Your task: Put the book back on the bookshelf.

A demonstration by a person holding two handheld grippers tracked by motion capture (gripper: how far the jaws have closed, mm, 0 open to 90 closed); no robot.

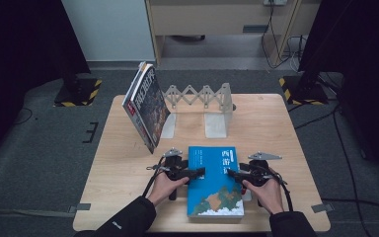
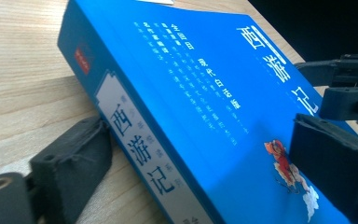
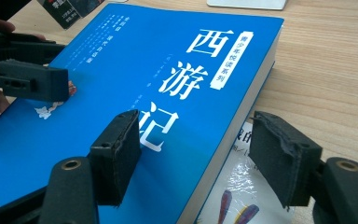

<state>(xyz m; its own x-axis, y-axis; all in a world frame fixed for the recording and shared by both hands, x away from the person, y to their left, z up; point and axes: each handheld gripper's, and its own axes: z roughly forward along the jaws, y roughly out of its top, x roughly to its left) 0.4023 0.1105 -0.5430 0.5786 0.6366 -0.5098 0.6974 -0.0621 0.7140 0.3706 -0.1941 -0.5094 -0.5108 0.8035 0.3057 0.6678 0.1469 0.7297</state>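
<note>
The blue book (image 1: 215,181) reads 西游记 on cover and spine, lying flat at the bench's (image 1: 276,123) near edge. The left tool (image 1: 196,173) straddles its spine edge and the right tool (image 1: 233,174) its page edge, both half-spread; pad contact is hard to judge. Under the book's right edge, a glossy booklet (image 3: 242,196) peeks out, mostly hidden.

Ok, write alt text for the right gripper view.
A thick blue book with white Chinese title characters lies on a wooden table, its page edge sitting between the right gripper's two black padded jaws. The left gripper reaches over the book's far side, and a glossy white booklet peeks out underneath.
</note>
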